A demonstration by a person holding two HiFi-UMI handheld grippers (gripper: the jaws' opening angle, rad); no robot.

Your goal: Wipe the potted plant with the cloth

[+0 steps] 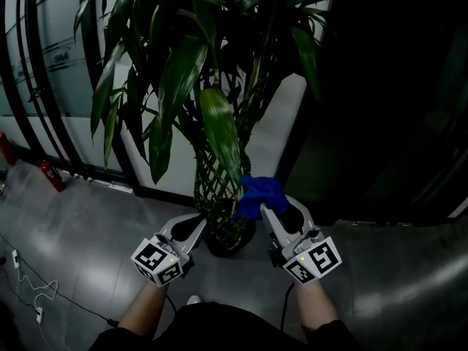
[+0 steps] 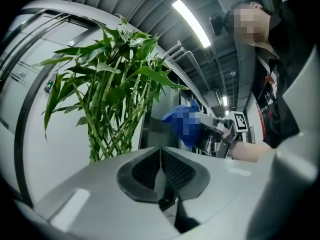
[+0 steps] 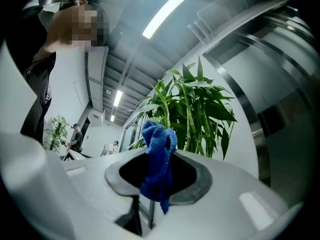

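A tall potted plant (image 1: 201, 86) with long green leaves and braided stalks stands in a dark pot (image 1: 228, 232) on the floor, straight ahead of me. My right gripper (image 1: 272, 209) is shut on a blue cloth (image 1: 259, 194), which bunches up just right of the braided stalks. In the right gripper view the blue cloth (image 3: 157, 159) hangs from the closed jaws, with the plant (image 3: 192, 111) beyond. My left gripper (image 1: 199, 224) sits low, left of the pot, shut with nothing in it. The left gripper view shows the plant (image 2: 112, 94) and the cloth (image 2: 184, 124).
A white wall panel (image 1: 66, 72) with dark vertical bars stands behind the plant. A dark doorway or panel (image 1: 395, 101) fills the right. Red objects (image 1: 50, 174) and a white cable (image 1: 29, 291) lie on the grey floor at left. People stand far off (image 3: 76, 136).
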